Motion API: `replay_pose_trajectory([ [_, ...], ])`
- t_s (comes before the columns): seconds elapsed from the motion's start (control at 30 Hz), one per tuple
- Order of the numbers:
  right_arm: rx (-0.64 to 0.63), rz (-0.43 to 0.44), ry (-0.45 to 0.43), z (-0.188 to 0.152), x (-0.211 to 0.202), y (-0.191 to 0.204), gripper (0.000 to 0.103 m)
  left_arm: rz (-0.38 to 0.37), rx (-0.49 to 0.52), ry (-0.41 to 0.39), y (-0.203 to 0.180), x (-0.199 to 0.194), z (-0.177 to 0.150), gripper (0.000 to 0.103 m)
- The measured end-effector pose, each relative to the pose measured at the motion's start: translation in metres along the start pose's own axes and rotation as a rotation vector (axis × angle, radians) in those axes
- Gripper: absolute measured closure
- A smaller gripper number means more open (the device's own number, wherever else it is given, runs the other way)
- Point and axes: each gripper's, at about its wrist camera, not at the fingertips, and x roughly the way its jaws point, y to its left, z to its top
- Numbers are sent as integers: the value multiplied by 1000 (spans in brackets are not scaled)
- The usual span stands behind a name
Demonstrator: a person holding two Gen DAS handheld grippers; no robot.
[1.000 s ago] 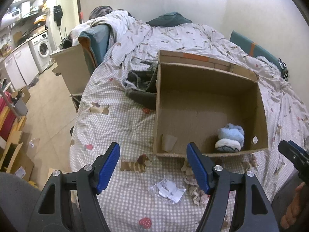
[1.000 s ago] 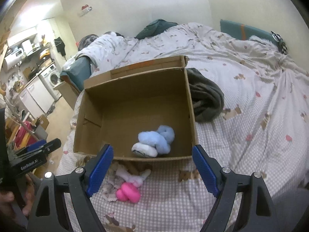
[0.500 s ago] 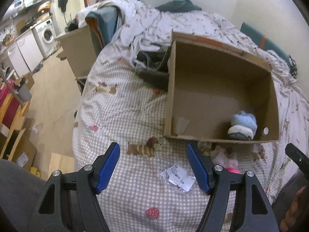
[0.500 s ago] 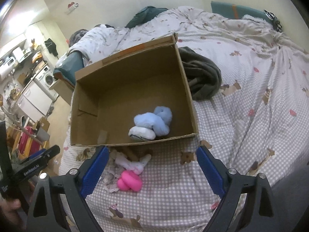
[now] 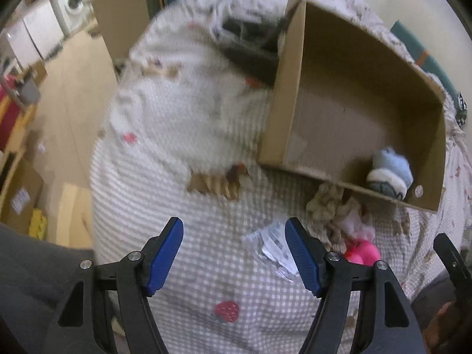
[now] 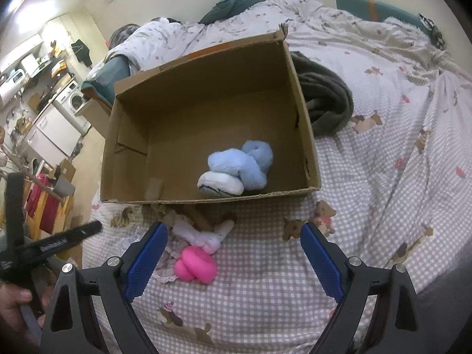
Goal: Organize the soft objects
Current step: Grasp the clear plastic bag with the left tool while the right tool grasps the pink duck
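A corrugated cardboard box (image 6: 206, 112) on the gingham bedspread (image 6: 265, 280) holds a fuzzy blue plush (image 6: 239, 165). Glossy pink lobes (image 6: 196, 265) lie near its front wall. Left gripper (image 5: 234, 253) and right gripper (image 6: 233, 261) both stand apart, empty.

Both hand-held grippers, left (image 5: 234, 253) and right (image 6: 233, 258), gape empty, pointing downward.

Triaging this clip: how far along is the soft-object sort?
Done: one blue plush lies in the cardboard box. In hand: nothing; left gripper and right gripper are open and empty. Left: pink toy and white plush on the bed in front of the box.
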Motion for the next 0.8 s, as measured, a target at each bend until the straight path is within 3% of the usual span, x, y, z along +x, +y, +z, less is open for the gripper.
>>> replay_pose_trajectory([
  [0.1, 19, 9, 18, 0, 5, -2, 5, -54, -10, 74, -6, 20, 3, 43],
  [0.2, 44, 20, 38, 1, 11, -6, 5, -55, 6, 147, -15, 43, 5, 45],
  [0.3, 52, 20, 53, 0, 15, -8, 5, -64, 1, 191, -18, 57, 3, 58],
  [0.37, 52, 20, 55, 0, 15, -8, 5, -58, 25, 183, -24, 58, 3, 61],
  [0.5, 51, 20, 59, 0, 16, -8, 5, -77, 94, 161, -38, 54, -1, 86],
  [0.63, 47, 24, 65, 1, 17, -7, 5, 48, 146, 79, -42, 42, -2, 87],
  [0.8, 66, 84, 112, -2, 26, -8, 5, 55, 93, 48, -28, 29, -1, 89],
])
